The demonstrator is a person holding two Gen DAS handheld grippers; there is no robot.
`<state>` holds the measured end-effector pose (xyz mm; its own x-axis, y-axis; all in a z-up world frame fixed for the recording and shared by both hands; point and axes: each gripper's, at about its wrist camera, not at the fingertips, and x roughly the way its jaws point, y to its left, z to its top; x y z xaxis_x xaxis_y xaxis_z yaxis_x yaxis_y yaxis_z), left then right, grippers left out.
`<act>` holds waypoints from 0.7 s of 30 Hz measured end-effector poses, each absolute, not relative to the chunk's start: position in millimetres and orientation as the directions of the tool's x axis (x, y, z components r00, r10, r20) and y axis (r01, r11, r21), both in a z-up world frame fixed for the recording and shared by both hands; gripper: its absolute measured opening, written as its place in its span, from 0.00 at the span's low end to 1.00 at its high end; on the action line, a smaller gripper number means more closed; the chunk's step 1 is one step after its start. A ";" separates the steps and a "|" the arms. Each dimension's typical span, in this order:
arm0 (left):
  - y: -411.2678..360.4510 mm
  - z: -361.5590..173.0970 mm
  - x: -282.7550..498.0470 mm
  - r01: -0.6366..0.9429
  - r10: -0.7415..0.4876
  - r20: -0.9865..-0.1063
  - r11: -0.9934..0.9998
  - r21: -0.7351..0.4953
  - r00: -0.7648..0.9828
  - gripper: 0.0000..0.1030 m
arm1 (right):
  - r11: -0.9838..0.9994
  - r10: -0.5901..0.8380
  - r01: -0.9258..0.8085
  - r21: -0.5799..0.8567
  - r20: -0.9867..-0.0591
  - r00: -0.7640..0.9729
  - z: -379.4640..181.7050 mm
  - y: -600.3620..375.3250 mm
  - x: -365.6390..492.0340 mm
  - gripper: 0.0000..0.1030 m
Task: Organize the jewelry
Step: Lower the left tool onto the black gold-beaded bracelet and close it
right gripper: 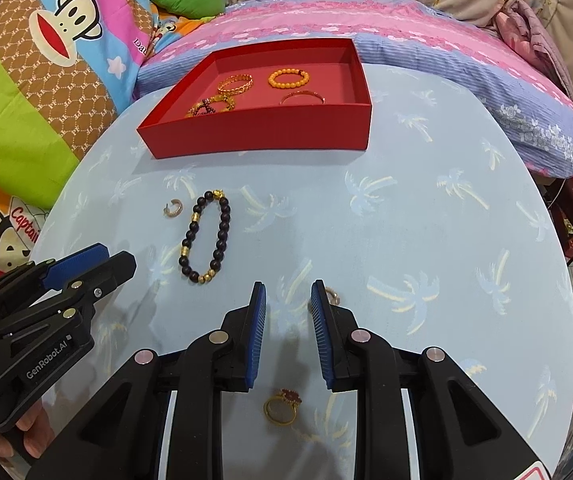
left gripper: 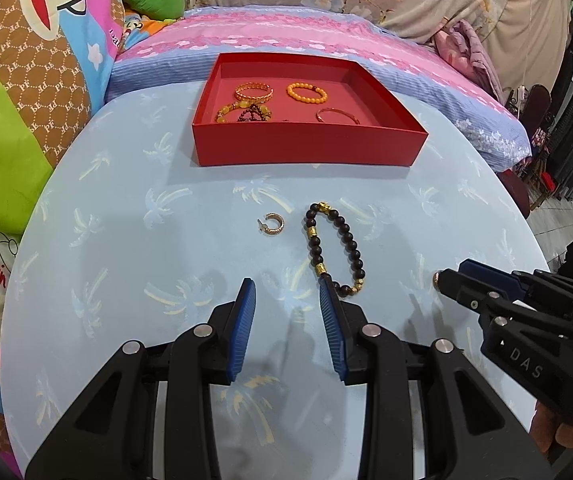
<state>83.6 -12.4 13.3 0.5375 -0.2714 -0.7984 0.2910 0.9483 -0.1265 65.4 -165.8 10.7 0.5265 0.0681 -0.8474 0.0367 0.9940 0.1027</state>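
A red box (left gripper: pixel 310 146) (right gripper: pixel 258 134) at the table's far side holds several bracelets, among them an orange bead one (left gripper: pixel 307 92) (right gripper: pixel 288 78). A black-and-gold bead bracelet (left gripper: pixel 336 246) (right gripper: pixel 206 238) lies on the table, with a small hoop earring (left gripper: pixel 272 223) (right gripper: pixel 173 208) to its left. My left gripper (left gripper: pixel 286 292) is open and empty, its right finger over the bracelet's near end. My right gripper (right gripper: pixel 288 294) is open and empty; a small earring (right gripper: pixel 332 294) peeks beside its right finger. A gold ring with a red stone (right gripper: pixel 282 404) lies under it.
The round table has a light blue palm-print cloth (left gripper: pixel 126 280) (right gripper: pixel 446 240). Behind it is a bed with pink-blue bedding (left gripper: pixel 286 36) and cartoon pillows (left gripper: pixel 26 80). The right gripper shows in the left wrist view (left gripper: pixel 452 276); the left gripper shows in the right wrist view (right gripper: pixel 98 258).
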 end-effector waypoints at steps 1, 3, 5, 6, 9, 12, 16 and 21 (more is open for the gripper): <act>-13.6 13.3 82.7 0.293 -0.270 -0.798 0.948 -0.124 0.538 0.31 | 0.994 0.069 0.037 0.103 -0.848 0.526 10.4 -165.5 64.3 0.23; -15.8 13.7 81.3 0.295 -0.266 -0.799 0.948 -0.116 0.540 0.31 | 0.994 0.071 0.038 0.107 -0.849 0.523 9.5 -165.7 62.1 0.23; -17.6 13.7 81.0 0.298 -0.264 -0.799 0.948 -0.112 0.539 0.31 | 0.993 0.073 0.041 0.110 -0.850 0.521 8.2 -166.9 59.3 0.23; -18.1 13.4 80.8 0.299 -0.263 -0.800 0.948 -0.110 0.539 0.31 | 0.993 0.072 0.042 0.110 -0.851 0.520 7.5 -167.6 58.2 0.23; -20.7 12.1 80.5 0.300 -0.260 -0.803 0.948 -0.107 0.536 0.31 | 0.992 0.071 0.050 0.112 -0.854 0.515 5.0 -170.2 56.3 0.23; -22.8 10.4 81.3 0.300 -0.259 -0.807 0.948 -0.108 0.531 0.31 | 0.992 0.070 0.058 0.115 -0.857 0.511 2.8 -172.7 54.4 0.23; -25.8 8.4 84.1 0.292 -0.260 -0.811 0.949 -0.115 0.525 0.31 | 0.991 0.069 0.067 0.119 -0.859 0.508 1.2 -175.4 54.0 0.23; -29.2 6.2 92.5 0.287 -0.274 -0.812 0.948 -0.138 0.516 0.31 | 0.990 0.070 0.069 0.121 -0.860 0.506 0.1 -176.0 54.3 0.23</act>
<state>92.5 -29.2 6.2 0.5155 -0.2739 -0.8119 0.2866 0.9481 -0.1379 54.3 -176.0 0.1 0.5063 0.0696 -0.8595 0.0690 0.9903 0.1208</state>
